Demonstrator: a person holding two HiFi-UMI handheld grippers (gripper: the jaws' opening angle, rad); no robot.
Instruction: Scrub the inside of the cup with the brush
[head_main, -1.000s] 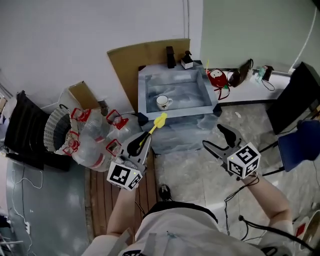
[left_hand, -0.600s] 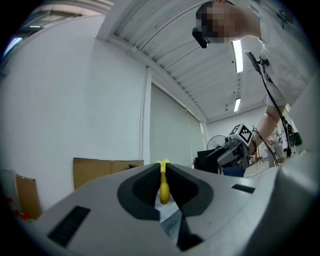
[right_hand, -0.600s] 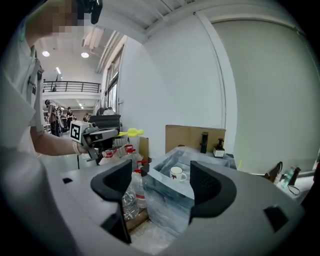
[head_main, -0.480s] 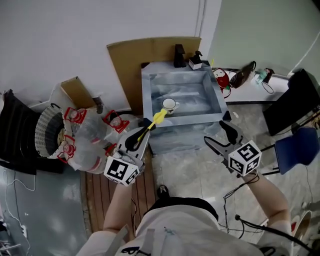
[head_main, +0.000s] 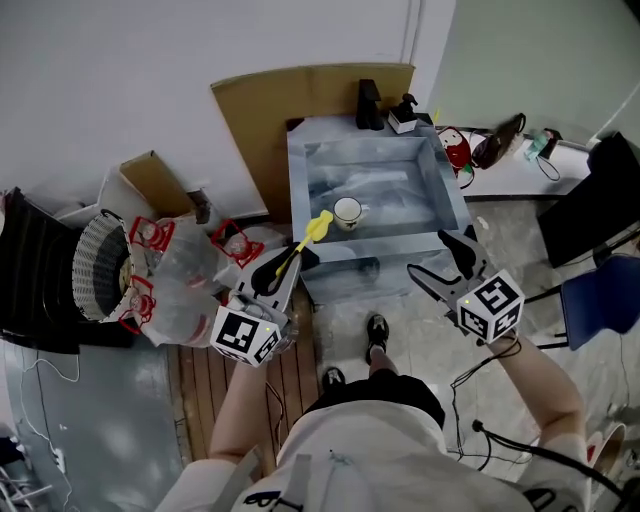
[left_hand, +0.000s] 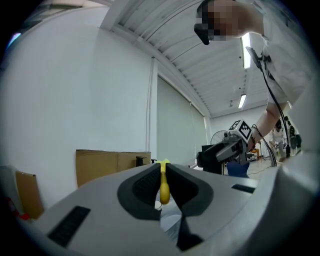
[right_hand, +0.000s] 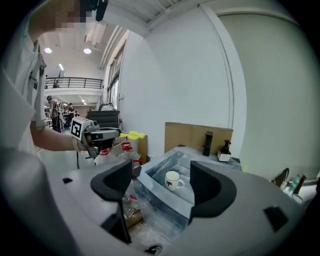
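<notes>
Yellow plastic marks the brush (head_main: 318, 231). Its handle is pinched between the jaws of the left tool (head_main: 283, 270), which are pressed together on it. In the left gripper view the handle stands in the narrow slit between the two dark pads. In the head view the brush head points up and to the far right and overlaps the near-left rim of the basin (head_main: 298, 190).

The left tool is held in the air, near and to the left of the basin, apart from the cup (head_main: 347, 212). The white cup stands upright inside the basin, close to its near wall and left of centre. Its handle is turned to the right, and the right gripper view shows a red mark on its side.

The right tool (head_main: 445, 263) hangs by the basin's near-right corner. Its jaws are spread wide and nothing sits between them. In its own view the cup shows through the gap, well beyond the pads.

A cardboard sheet (head_main: 270, 105) leans on the wall behind the basin. A black dispenser (head_main: 368, 104) and a small bottle (head_main: 404, 114) stand at the far rim. Clear bags (head_main: 185, 270) with red-handled contents lie on the floor to the left. The person's shoes (head_main: 376, 329) are on the floor just near the basin.
</notes>
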